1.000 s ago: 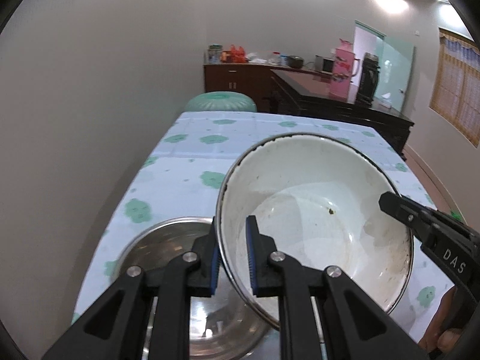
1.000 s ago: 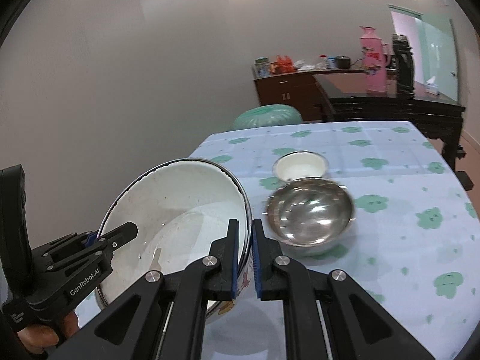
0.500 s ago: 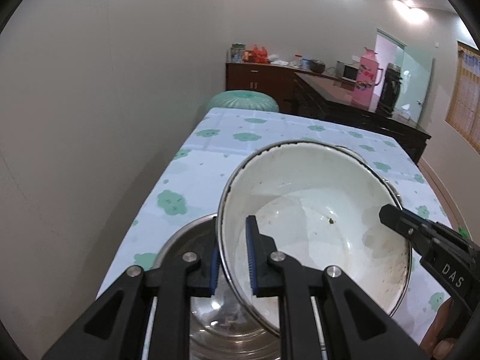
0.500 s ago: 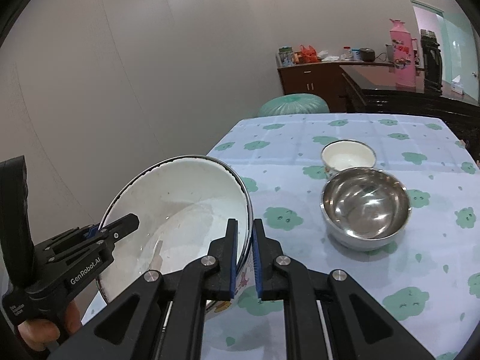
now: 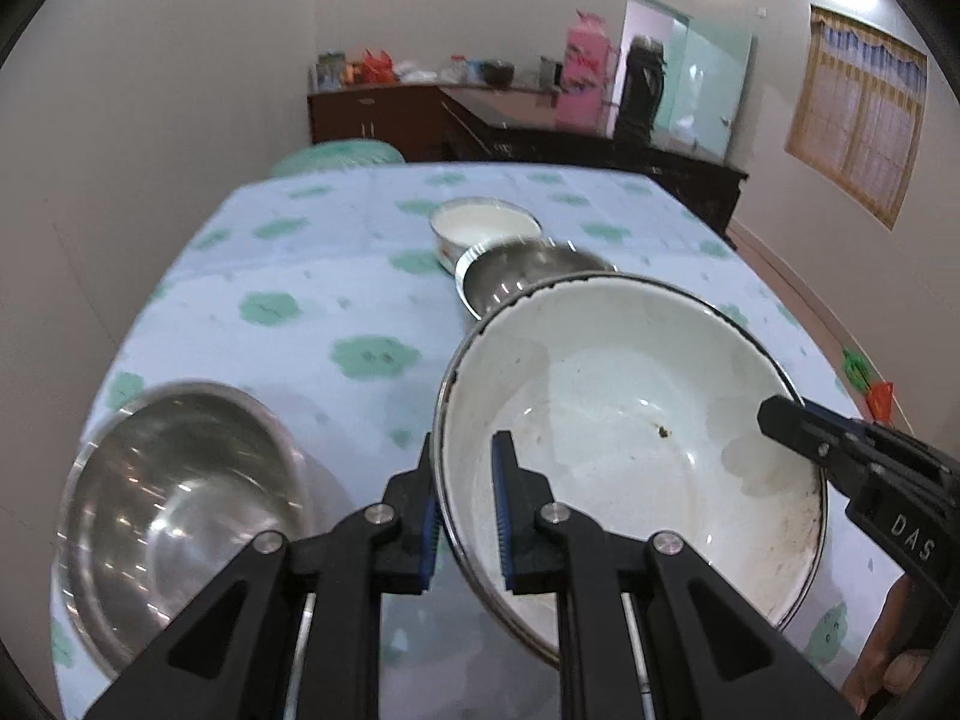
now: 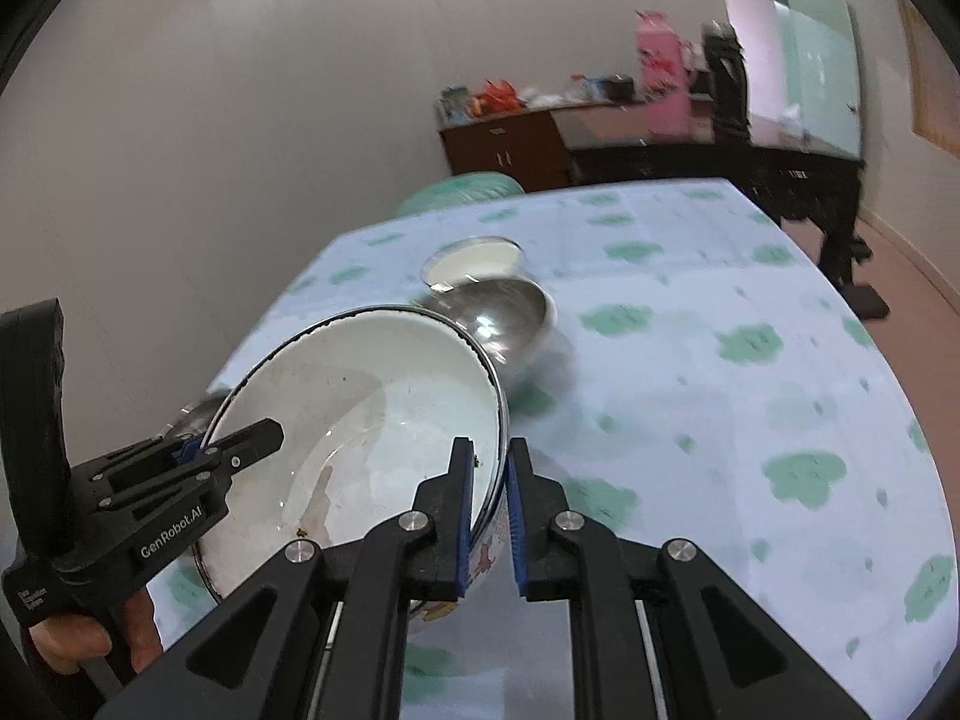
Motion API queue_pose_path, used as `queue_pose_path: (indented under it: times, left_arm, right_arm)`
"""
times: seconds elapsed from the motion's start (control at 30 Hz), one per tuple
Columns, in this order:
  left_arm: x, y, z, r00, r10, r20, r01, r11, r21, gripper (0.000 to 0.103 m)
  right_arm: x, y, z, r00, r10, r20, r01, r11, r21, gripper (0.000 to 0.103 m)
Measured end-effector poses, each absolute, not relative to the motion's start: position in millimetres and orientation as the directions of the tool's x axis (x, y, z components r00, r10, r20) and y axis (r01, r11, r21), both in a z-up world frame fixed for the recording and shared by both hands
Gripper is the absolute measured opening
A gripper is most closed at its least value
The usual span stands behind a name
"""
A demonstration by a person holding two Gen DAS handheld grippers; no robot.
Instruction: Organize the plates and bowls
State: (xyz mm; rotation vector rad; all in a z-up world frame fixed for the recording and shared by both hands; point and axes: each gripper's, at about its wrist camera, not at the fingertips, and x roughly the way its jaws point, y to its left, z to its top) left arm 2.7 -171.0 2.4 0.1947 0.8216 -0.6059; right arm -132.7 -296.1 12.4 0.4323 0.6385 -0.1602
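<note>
- While both my grippers clamp opposite sides of the rim, the big white enamel bowl (image 5: 630, 420) hangs tilted above the near part of the table (image 5: 336, 276), its inside stained and speckled.
- My left gripper (image 5: 462, 510): jaws nearly closed, blue pads pinching the bowl's left rim, one finger inside, one outside.
- My right gripper (image 6: 489, 507): jaws nearly closed too, pinching the right rim; cartoon print shows on the bowl's outer wall between the fingers.
- In the left wrist view, my right gripper's tip reaches in over the far rim; a hand (image 6: 90, 642) grips the left tool's handle in the right wrist view.
- Large steel bowl (image 5: 180, 516) sits on the tablecloth just left of the enamel bowl, partly under my left fingers.
- Smaller steel bowl (image 5: 522, 279) sits behind the enamel bowl, its near edge hidden by it.
- Small white bowl (image 5: 483, 228) stands just behind that one, touching or nearly so, can't tell.
- Background sideboard (image 5: 390, 108) blurred.
</note>
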Motion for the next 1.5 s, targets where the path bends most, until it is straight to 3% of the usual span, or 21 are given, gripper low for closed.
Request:
queue_pose_path:
  times: [0.27, 0.6, 0.77, 0.93, 1.1, 1.2, 1.23, 1.33, 1.5]
  left_arm:
    - [0, -176, -19, 0.492, -0.39, -0.778, 0.567, 0.822, -0.053, 0.012]
    - [7, -171, -31, 0.486, -0.355, -0.799, 0.555, 0.831, -0.032, 0.013]
    - [8, -156, -18, 0.518, -0.368, -0.772, 0.546, 0.837, -0.032, 0.052]
    - [11, -145, 6, 0.586, -0.366, -0.723, 0.523, 0.852, -0.007, 0.055]
    - [33, -154, 33, 0.59, -0.439, -0.678, 0.546, 0.835, -0.066, 0.055]
    - [59, -167, 34, 0.545, -0.473, -0.692, 0.548, 0.826, -0.133, 0.067]
    - [68, -171, 32, 0.529, -0.479, -0.701, 0.541, 0.827, -0.156, 0.069]
    - [94, -183, 22, 0.479, -0.476, -0.737, 0.519, 0.831, -0.199, 0.069]
    - [122, -199, 3, 0.456, -0.418, -0.785, 0.467, 0.864, -0.189, 0.068]
  right_arm:
    - [-132, -308, -21, 0.751, 0.05, -0.659, 0.266, 0.89, 0.37, 0.013]
    - [-129, -308, -31, 0.753, 0.137, -0.643, 0.232, 0.86, 0.454, 0.017]
    - [-132, -315, -22, 0.768, 0.138, -0.625, 0.229, 0.853, 0.469, 0.017]
    - [-129, -330, -8, 0.796, 0.145, -0.587, 0.21, 0.844, 0.494, 0.017]
    - [-111, -354, 1, 0.828, 0.182, -0.531, 0.192, 0.797, 0.573, 0.017]
    - [-91, -372, 1, 0.836, 0.212, -0.507, 0.188, 0.757, 0.626, 0.018]
    - [-85, -376, -1, 0.835, 0.223, -0.503, 0.188, 0.744, 0.642, 0.023]
    - [-63, -387, -8, 0.823, 0.239, -0.514, 0.198, 0.728, 0.656, 0.056]
    - [-38, -403, -20, 0.809, 0.242, -0.535, 0.225, 0.714, 0.663, 0.06]
